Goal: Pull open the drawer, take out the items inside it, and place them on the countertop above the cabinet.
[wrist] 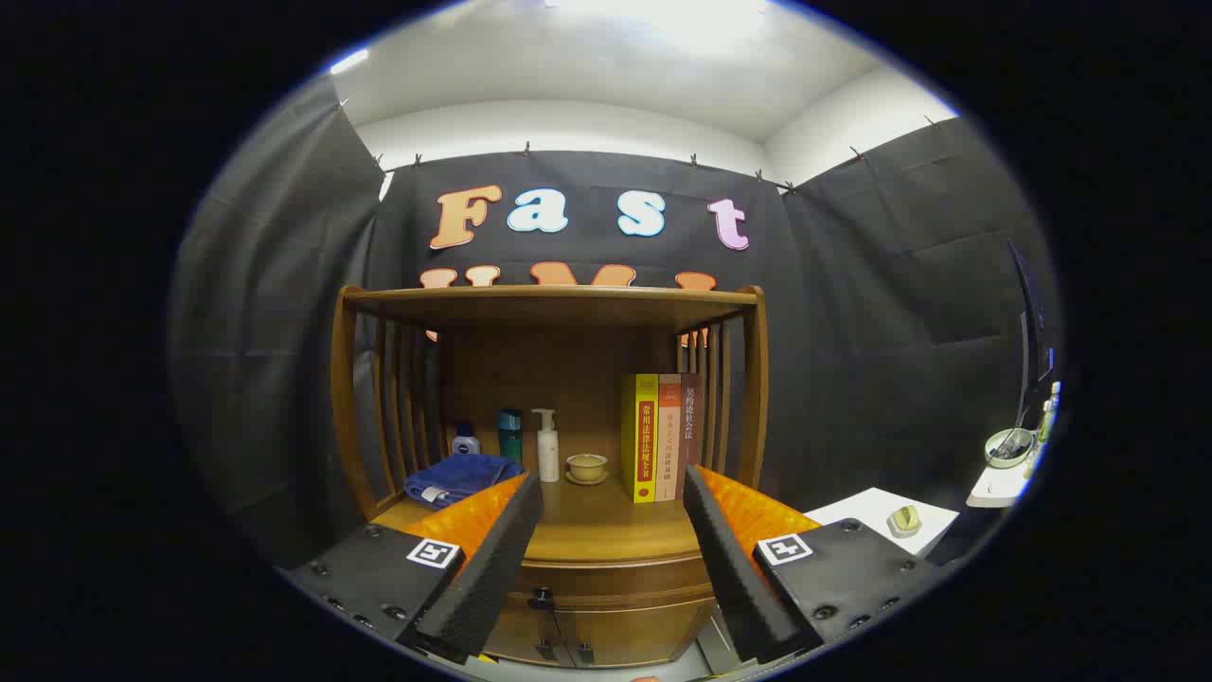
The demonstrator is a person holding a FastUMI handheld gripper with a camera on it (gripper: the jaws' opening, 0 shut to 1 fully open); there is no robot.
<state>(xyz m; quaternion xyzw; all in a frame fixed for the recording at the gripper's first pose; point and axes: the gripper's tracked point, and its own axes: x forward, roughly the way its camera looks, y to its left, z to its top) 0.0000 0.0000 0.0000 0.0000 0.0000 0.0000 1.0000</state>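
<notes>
Gripper [611, 493] spread wide and empty, well back from the closed drawer [611, 580] under the tabletop [606, 530]; its small knob [541, 598] sits off-centre between the fingers, so a straight approach could miss it.

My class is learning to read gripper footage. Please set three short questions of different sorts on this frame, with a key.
1. True or false: the drawer is already pulled open.
2. Which lies nearest the folded blue towel? A the books B the small blue bottle C the cup on a saucer
3. Fill in: the gripper fingers are ____, holding nothing.

Key: 1 false; 2 B; 3 open
</notes>
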